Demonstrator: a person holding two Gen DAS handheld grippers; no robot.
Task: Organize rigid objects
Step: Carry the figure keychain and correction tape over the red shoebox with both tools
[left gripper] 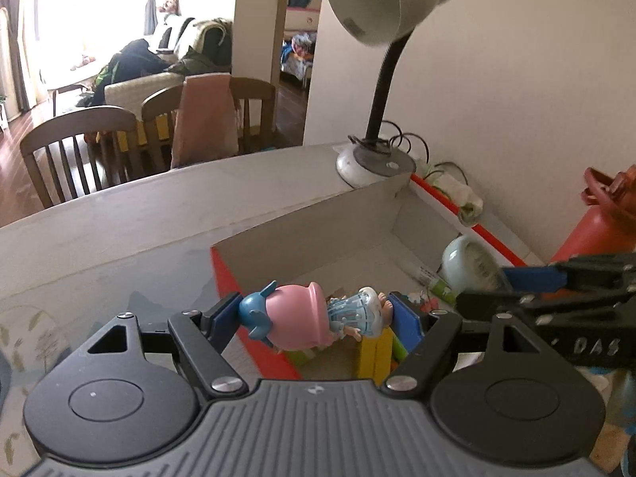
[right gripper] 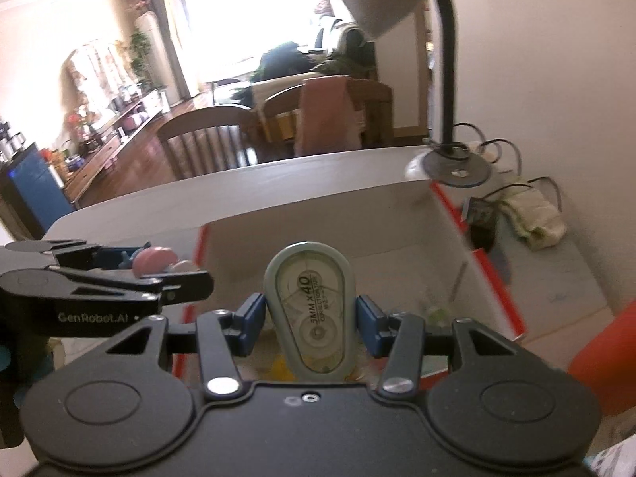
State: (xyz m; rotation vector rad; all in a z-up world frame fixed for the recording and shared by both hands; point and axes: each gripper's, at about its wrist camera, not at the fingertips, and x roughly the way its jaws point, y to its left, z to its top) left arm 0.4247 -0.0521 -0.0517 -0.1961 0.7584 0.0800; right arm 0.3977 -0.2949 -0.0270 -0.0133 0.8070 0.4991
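Grippers (left gripper: 316,312) (right gripper: 310,320) two, figurine (left gripper: 302,318) one, tape (right gripper: 310,314) one

Sideways pink-hatted figurine (left gripper: 306,320), upright grey correction tape (right gripper: 309,312), above box (left gripper: 302,222).

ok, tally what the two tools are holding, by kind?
Toy figure: 1, in the left tool
Correction tape dispenser: 1, in the right tool
Total: 2

Wooden chairs (left gripper: 75,147), bright window (right gripper: 238,12)
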